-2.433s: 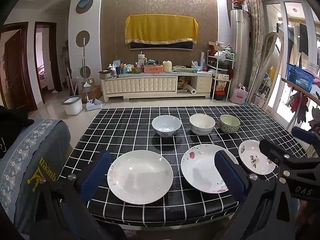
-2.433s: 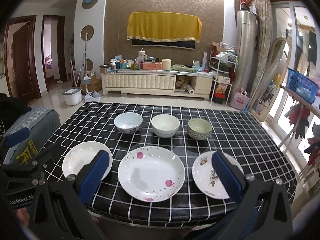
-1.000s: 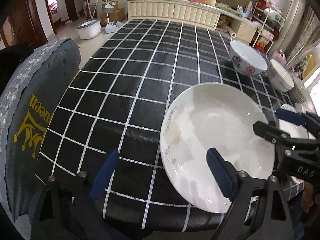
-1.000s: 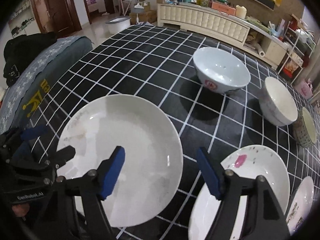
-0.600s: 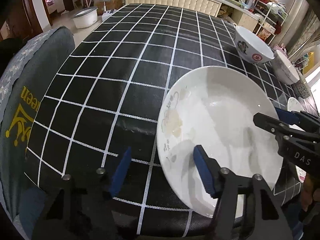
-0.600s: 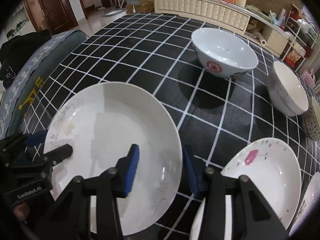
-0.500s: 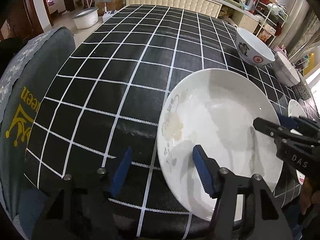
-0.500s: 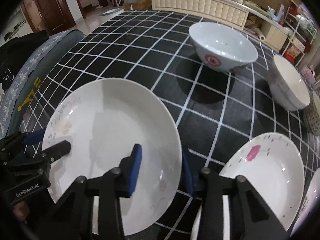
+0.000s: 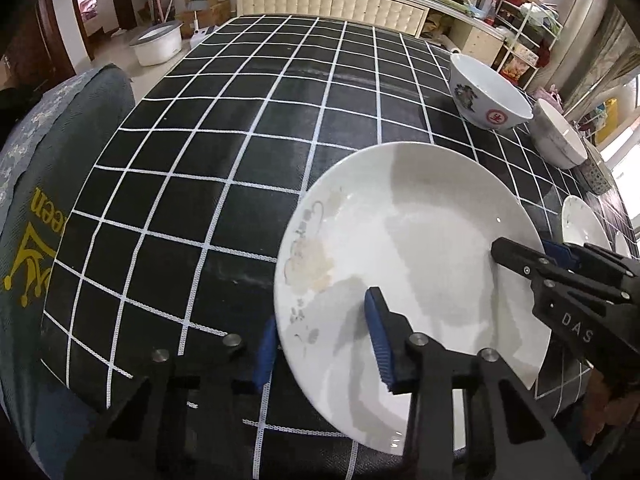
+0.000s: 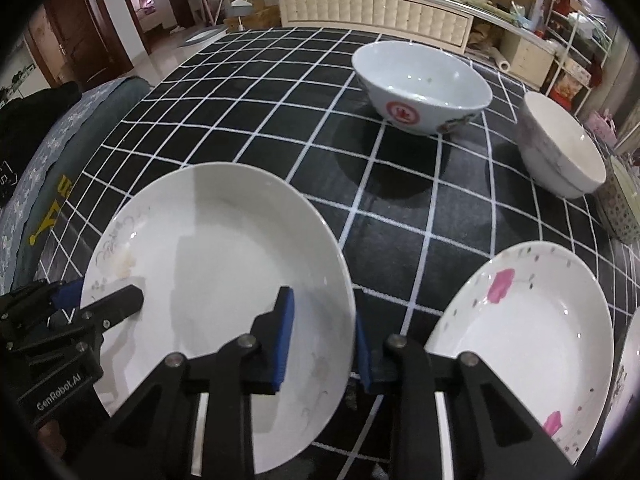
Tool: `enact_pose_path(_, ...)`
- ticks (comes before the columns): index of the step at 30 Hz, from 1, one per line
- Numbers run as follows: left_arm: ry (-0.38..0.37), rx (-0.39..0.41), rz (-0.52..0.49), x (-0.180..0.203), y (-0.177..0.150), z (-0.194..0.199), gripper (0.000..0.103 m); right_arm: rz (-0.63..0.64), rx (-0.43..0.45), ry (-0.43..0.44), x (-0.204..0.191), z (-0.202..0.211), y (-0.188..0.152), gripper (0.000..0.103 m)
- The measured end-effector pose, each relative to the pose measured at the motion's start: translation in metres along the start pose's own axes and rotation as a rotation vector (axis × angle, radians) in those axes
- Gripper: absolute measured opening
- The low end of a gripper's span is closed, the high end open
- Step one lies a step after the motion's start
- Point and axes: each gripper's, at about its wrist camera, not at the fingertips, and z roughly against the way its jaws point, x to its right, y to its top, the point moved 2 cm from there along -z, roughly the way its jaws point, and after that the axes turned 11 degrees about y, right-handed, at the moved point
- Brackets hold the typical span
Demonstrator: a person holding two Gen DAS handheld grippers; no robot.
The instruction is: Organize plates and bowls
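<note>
A large white plate lies near the front left of the black checked table. My left gripper straddles its left rim, one blue pad under the rim and one on the plate's face. My right gripper straddles its right rim the same way; the plate also shows in the right wrist view. Both grippers are closed onto the rim. Each gripper is seen in the other's view.
A pink-flowered plate lies just right of the held plate, with a smaller plate beyond. Three bowls stand behind: a white one with a red mark, a plain white one and a patterned one. A grey cushioned seat is at left.
Both grippers have closed further on the white plate's opposite rims and moved closer in. The plate has stayed in nearly the same place.
</note>
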Motion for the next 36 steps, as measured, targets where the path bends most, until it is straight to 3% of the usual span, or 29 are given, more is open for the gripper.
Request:
enact_pose_path(4, -0.025, -0.005, 0.029, -0.007, 0.002, -0.002, 0.026, -0.023, 0.014, 0.011, 0.002, 0.002, 0.0, 0.029)
enact_pose_path(12, -0.023, -0.016, 0.043, -0.006, 0.005, 0.001, 0.026, -0.027, 0.032, 0.006, -0.002, 0.014, 0.011, 0.029)
enact_pose_path(20, 0.021, -0.009, 0.029, -0.005, 0.012, 0.003, 0.026, -0.031, -0.004, 0.0, -0.002, 0.004, 0.018, 0.029)
enact_pose_path(28, 0.018, -0.009, 0.049, -0.01, 0.011, -0.005, 0.024, -0.029, -0.04, 0.027, -0.001, -0.007, 0.015, 0.029)
enact_pose_path(32, 0.028, 0.01, 0.048, -0.013, 0.013, -0.002, 0.021, -0.049, 0.001, -0.003, 0.001, 0.003, 0.017, 0.03)
enact_pose_path(36, 0.094, 0.038, 0.046, -0.018, 0.013, 0.005, 0.021, -0.041, 0.048, 0.011, 0.001, 0.019, 0.014, 0.031)
